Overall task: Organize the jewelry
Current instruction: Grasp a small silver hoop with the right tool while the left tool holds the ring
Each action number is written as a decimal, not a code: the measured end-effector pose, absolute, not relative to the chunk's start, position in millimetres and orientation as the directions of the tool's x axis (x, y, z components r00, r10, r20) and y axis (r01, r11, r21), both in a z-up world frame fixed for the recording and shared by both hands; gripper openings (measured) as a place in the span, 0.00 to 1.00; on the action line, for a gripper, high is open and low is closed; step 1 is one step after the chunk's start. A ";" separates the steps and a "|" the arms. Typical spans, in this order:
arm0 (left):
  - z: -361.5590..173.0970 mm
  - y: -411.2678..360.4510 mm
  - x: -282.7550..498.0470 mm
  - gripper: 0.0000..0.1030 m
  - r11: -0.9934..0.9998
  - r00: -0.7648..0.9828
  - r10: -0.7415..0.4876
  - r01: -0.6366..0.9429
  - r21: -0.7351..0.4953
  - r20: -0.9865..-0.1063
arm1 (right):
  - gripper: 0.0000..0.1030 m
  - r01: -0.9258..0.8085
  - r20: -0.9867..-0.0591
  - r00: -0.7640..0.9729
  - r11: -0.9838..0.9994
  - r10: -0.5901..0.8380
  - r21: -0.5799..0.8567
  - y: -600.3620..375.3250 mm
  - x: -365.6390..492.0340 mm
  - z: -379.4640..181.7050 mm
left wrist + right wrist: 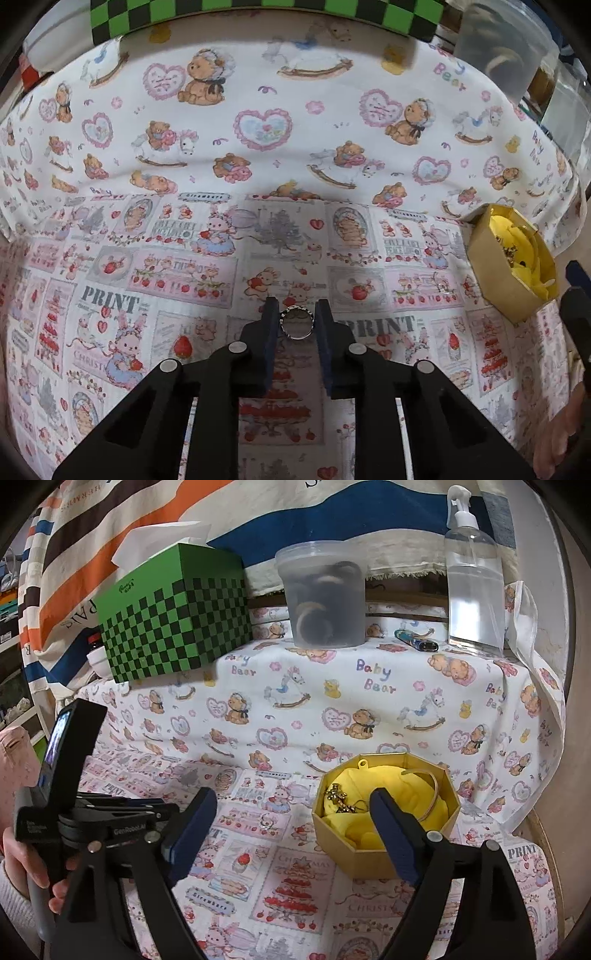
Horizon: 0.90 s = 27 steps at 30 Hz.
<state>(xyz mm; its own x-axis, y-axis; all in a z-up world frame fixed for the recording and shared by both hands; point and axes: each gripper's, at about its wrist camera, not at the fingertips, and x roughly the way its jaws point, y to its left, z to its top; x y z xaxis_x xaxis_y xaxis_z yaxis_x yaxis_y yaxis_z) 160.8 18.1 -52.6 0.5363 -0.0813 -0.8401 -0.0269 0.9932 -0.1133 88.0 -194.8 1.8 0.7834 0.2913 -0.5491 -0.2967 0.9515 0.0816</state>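
A silver ring [296, 324] with a scalloped edge sits on the printed cloth between the blue pads of my left gripper [296, 314]. The pads touch both of its sides. A second small ring [443, 287] [266, 821] lies on the cloth to the right of it. A yellow octagonal box [495, 284] [351, 856] with yellow lining holds a thin bangle [436, 794] and gold pieces [338, 797]. My right gripper [293, 801] stands open and holds nothing. Its right finger is in front of the box and the small ring lies between its fingers, farther off.
A green checkered tissue box [177, 627], a clear lidded tub [325, 602] and a pump bottle [472, 590] stand along the back. A small dark object [417, 640] lies by the bottle. A person's hand [22, 867] holds the left gripper's handle at the left.
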 end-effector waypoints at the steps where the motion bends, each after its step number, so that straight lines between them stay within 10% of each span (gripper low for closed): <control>1: -52.2 19.7 160.7 0.18 0.992 0.534 -0.088 -0.028 -0.121 -0.841 | 0.81 -0.294 -0.551 0.783 0.952 0.290 0.082 -195.3 88.2 1.8; 23: -10.7 59.0 136.9 0.18 0.984 0.631 -0.050 -0.100 -0.145 -0.774 | 0.81 -0.352 -0.671 0.598 0.896 0.438 0.271 -170.5 103.9 15.4; 27: -14.8 57.8 139.3 0.18 0.985 0.634 -0.037 -0.107 -0.134 -0.772 | 0.62 -0.366 -0.771 0.530 0.915 0.354 0.169 -145.3 119.9 0.8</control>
<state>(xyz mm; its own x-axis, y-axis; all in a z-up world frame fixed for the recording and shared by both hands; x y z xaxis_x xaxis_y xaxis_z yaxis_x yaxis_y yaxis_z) 139.3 57.8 -14.8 0.6340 -0.0366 -0.7725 -0.1067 0.9852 -0.1343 119.9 -145.3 0.8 0.5299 0.3537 -0.7708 -0.3658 0.9153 0.1686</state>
